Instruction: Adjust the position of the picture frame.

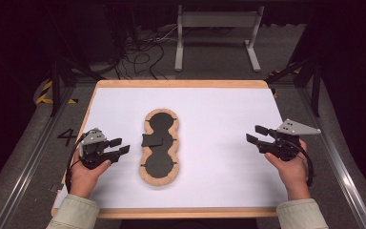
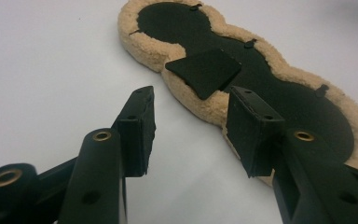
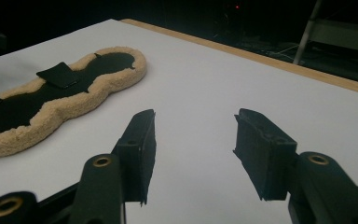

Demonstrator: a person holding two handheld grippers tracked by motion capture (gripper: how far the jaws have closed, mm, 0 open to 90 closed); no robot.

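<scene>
Left hand-held gripper [image 2: 191, 126] view reveals fleece pad [image 2: 196, 100]'s black flap [image 2: 204, 71].

Pad at the counter's middle
The fleece pad [image 1: 159, 145] lies mid-counter [image 1: 219, 119], a flap [image 1: 151, 140] on it; left tool [image 1: 116, 149] just left, right tool [image 1: 253, 134] well right.

Worktop [image 1: 219, 100]: white surface with light wooden edge. Floor [image 1: 24, 157]: dark grey carpet, yellow-black hazard tape [image 1: 45, 93] at left, painted numeral "4" [image 1: 66, 137]. Metal floor rails [image 1: 336, 157] along both sides. Grey metal frame [image 1: 218, 36] behind, beside tangled black cables [image 1: 140, 59]. Surroundings dark, unlit.
</scene>
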